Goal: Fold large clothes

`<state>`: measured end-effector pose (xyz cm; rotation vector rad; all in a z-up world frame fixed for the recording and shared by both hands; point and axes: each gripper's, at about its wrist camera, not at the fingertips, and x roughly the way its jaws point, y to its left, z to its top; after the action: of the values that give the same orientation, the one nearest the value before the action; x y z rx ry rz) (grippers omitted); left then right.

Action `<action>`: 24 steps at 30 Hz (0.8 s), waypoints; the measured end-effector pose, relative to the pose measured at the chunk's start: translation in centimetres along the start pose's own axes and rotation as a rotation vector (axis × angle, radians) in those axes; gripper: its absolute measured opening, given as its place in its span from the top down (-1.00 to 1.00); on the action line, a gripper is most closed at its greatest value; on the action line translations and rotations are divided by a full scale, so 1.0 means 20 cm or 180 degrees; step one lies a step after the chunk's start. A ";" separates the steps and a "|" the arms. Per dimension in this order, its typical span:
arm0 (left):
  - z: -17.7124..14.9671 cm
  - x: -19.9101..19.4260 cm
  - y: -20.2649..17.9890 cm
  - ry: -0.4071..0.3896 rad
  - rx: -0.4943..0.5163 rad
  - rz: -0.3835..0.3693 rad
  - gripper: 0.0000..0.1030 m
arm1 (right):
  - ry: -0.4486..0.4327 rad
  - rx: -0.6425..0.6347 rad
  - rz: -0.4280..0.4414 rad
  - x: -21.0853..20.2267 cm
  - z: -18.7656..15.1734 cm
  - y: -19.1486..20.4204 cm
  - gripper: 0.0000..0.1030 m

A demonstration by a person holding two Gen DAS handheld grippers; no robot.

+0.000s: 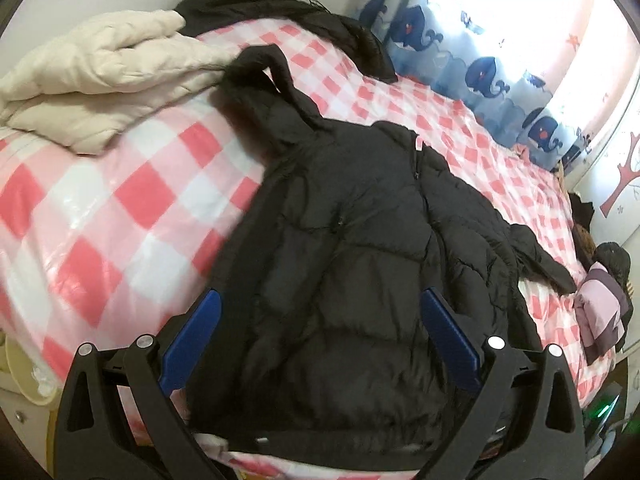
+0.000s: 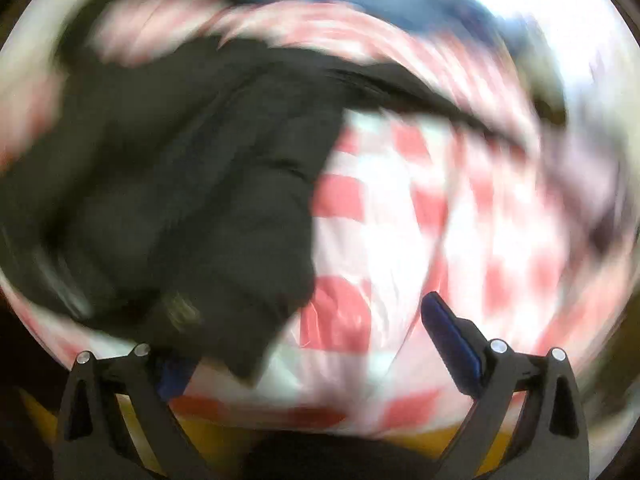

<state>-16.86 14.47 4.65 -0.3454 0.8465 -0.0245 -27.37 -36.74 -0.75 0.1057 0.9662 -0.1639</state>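
Note:
A black puffer jacket with a fur-trimmed hood lies spread on a bed with a pink and white checked cover. My left gripper is open just above the jacket's lower part, its blue pads on either side of the padding. The right wrist view is heavily blurred. There the jacket fills the left half and its hem corner hangs over my left blue pad. My right gripper is open over the checked cover, near the bed's front edge.
A folded cream quilted coat lies at the back left of the bed. Another black garment lies at the back by the wall. A pink and purple garment sits at the bed's right edge. A whale-print curtain hangs behind.

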 end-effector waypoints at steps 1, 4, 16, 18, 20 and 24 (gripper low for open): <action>-0.01 -0.02 0.01 -0.0025 -0.0009 0.0007 -0.86 | -0.0016 0.0637 0.0321 -0.01 0.02 -0.16 -0.86; -0.03 -0.03 0.03 0.0031 -0.0018 -0.0011 -0.86 | -0.0034 0.2158 0.0869 -0.04 -0.17 -0.59 -0.86; -0.16 -0.01 -0.04 0.0222 0.0064 -0.0045 -0.86 | -0.0808 -0.2259 -0.0920 -0.08 -0.19 0.46 -0.86; -0.16 -0.03 -0.04 0.0205 0.0090 -0.0032 -0.86 | -0.0632 -0.2377 -0.1106 0.09 -0.14 0.49 -0.86; -0.16 -0.03 -0.03 0.0214 0.0079 -0.0020 -0.86 | -0.0464 -0.2128 -0.1195 0.19 -0.04 0.42 -0.86; -0.16 -0.01 0.02 0.0229 0.0006 0.0023 -0.86 | -0.0517 -0.0058 -0.0228 0.07 0.11 -0.05 -0.86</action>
<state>-19.40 13.99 2.57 -0.3414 0.9190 -0.0311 -24.96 -38.11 -0.56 0.0404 0.8096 -0.2261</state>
